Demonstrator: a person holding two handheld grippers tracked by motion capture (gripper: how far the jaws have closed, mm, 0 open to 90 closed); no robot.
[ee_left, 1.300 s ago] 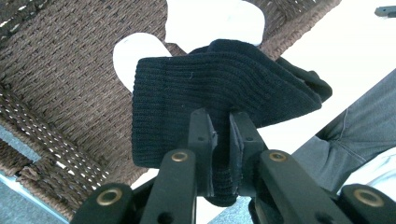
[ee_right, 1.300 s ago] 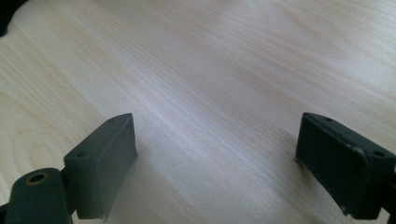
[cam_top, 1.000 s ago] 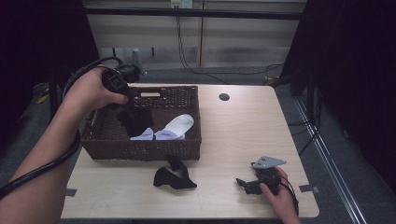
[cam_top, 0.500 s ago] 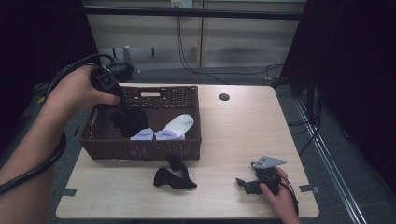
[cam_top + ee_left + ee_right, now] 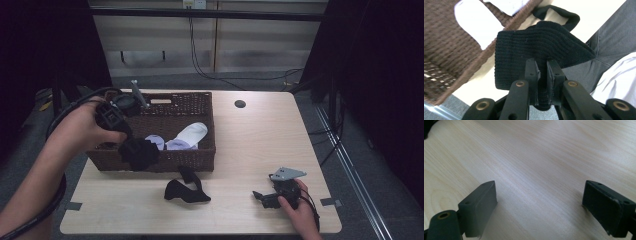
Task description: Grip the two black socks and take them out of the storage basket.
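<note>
Two grippers are in my hands over the pale wooden table (image 5: 260, 135), and I take the brown wicker basket (image 5: 200, 102) at its left half as my landmark. Inside the basket lie two white socks (image 5: 192, 134), near its front wall. In front of the basket, flat on the table, lies a second black sock (image 5: 185, 190). My left gripper (image 5: 131, 145) hangs over the basket's front left rim with its jaws pinched nearly together on a ribbed black sock (image 5: 536, 47), which droops bunched from the pads, clear of the table. Well to the right of the basket, near the table's front edge, my right gripper (image 5: 260, 196) rests on the wood with its jaws standing wide apart and nothing between them.
</note>
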